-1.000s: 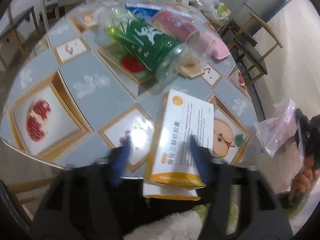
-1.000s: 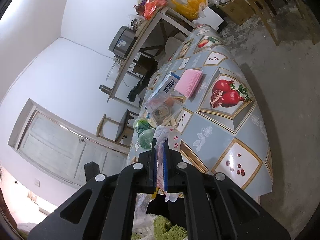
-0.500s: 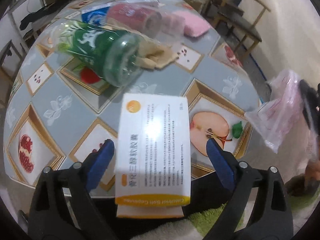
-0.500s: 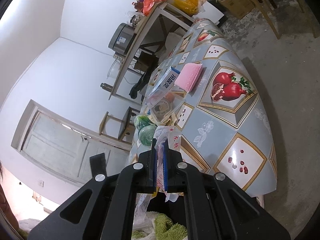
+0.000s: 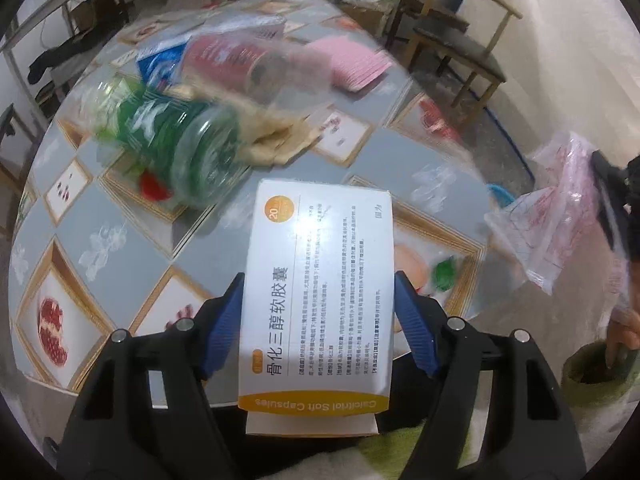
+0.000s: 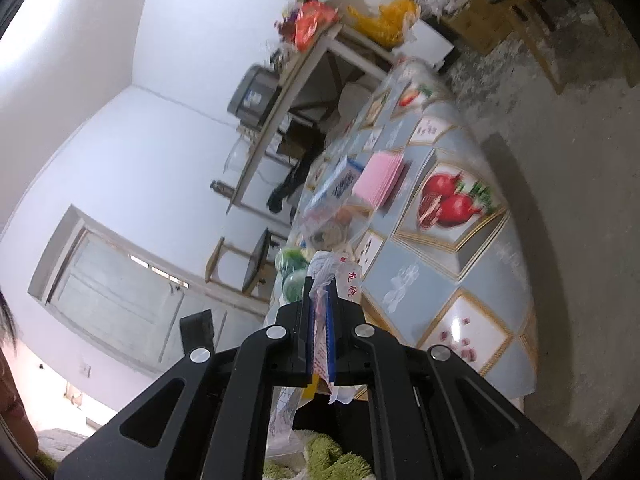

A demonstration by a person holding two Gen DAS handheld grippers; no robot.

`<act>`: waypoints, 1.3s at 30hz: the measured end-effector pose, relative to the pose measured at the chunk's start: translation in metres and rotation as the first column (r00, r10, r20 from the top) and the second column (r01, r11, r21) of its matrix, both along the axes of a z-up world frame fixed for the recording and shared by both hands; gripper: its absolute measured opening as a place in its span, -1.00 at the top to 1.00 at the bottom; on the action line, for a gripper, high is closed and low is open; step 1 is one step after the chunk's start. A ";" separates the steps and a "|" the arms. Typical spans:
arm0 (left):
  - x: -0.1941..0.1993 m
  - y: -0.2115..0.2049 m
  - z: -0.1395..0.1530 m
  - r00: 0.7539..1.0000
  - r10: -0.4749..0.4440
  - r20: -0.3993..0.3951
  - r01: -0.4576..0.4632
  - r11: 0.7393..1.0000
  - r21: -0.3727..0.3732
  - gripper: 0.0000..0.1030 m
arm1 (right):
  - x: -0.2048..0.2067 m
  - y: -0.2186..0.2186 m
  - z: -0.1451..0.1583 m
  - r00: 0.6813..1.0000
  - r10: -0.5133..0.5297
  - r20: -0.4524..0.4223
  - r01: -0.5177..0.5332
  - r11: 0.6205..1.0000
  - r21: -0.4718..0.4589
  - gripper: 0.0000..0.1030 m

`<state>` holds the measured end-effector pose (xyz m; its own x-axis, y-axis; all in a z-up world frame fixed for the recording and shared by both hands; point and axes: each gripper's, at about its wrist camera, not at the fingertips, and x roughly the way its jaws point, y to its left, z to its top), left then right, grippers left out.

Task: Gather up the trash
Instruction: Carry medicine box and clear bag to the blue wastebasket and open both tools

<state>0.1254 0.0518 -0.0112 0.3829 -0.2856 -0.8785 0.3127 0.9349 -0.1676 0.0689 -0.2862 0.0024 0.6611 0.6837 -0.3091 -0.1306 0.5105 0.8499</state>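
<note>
My left gripper [image 5: 318, 300] is shut on a white and orange medicine box [image 5: 320, 280], its blue pads pressing both long sides, held at the near edge of the round table [image 5: 120, 248]. A green plastic bottle [image 5: 180, 148], a clear jar with a red label [image 5: 240, 60], a blue box [image 5: 160, 64], crumpled paper [image 5: 280, 140] and a pink pack [image 5: 352, 64] lie further back. My right gripper [image 6: 319, 316] is shut on the rim of a clear plastic bag with red print [image 6: 332, 276]. The bag also shows at the right of the left wrist view [image 5: 556, 216].
A wooden chair [image 5: 460, 36] stands beyond the table on the right. A cluttered side table [image 6: 320, 52] and a second chair [image 6: 248, 256] stand by the white wall. Concrete floor [image 6: 580, 200] lies to the table's right. Green fuzzy fabric [image 6: 336, 460] is below the grippers.
My left gripper has closed its pads onto the sides of the medicine box and lifted it slightly closer. My right gripper keeps its hold on the bag and has shifted a little.
</note>
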 end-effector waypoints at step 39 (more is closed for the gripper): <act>0.083 -0.476 -0.065 0.815 -0.553 -0.172 0.499 0.821 -0.277 -0.67 | -0.070 -0.347 -0.182 0.482 -0.807 -0.342 0.720 0.587 -0.370 0.09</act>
